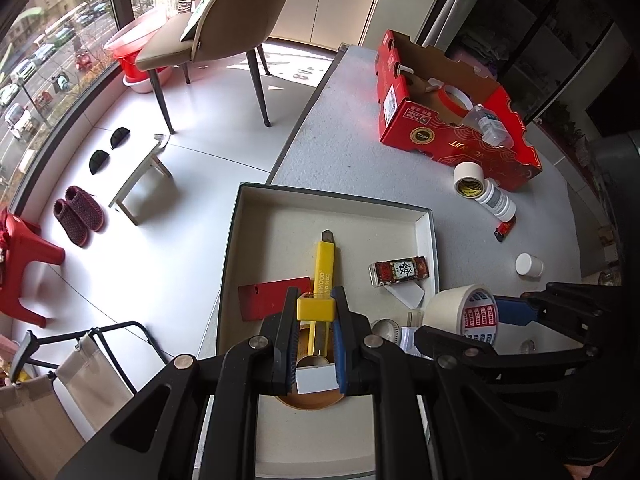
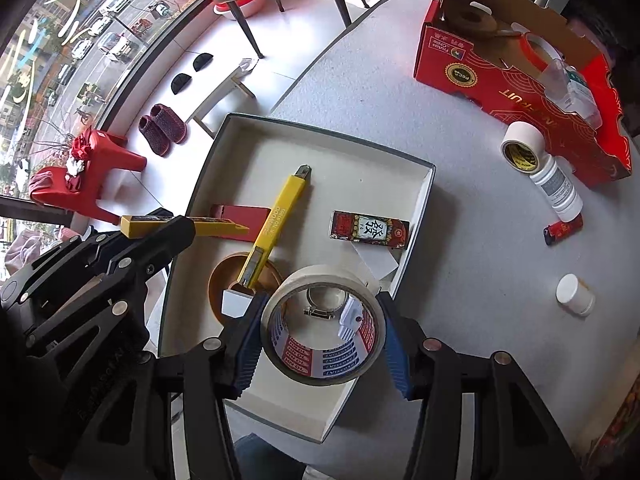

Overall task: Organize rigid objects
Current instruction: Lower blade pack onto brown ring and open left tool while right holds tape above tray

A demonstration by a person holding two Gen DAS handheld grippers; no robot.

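The left hand-held gripper [image 1: 316,312] was fully closed on a small yellow box [image 1: 315,307] (in the right wrist view it showed as a long slim yellow case [image 2: 184,227] sticking out of the jaws), held above the near left part of a shallow white tray [image 1: 425,224]. The right hand-held gripper [image 2: 322,336] stood partly open, its blue pads pressed on either side of a roll of cream masking tape [image 2: 324,328], which it held over the tray's near right corner.

Inside the tray lay a yellow utility knife [image 1: 327,264] running near to far, its near end resting on a brown tape roll [image 2: 240,284]. A flat red card [image 1: 272,296] lay to the knife's left, and a small red-and-black printed box [image 1: 398,271] lay to its right, near the tray's right wall, with a folded white paper [image 1: 408,294] just beside it. A metal ring [image 2: 324,300] showed through the held roll's hole.

On the grey surface [image 1: 344,128] right of the tray lay a white bottle [image 1: 496,200] touching a small white tape roll [image 1: 468,178], a red lighter [image 1: 505,229] and a small white jar [image 1: 529,265]. A red cardboard carton [image 1: 448,136] stood at the far right.
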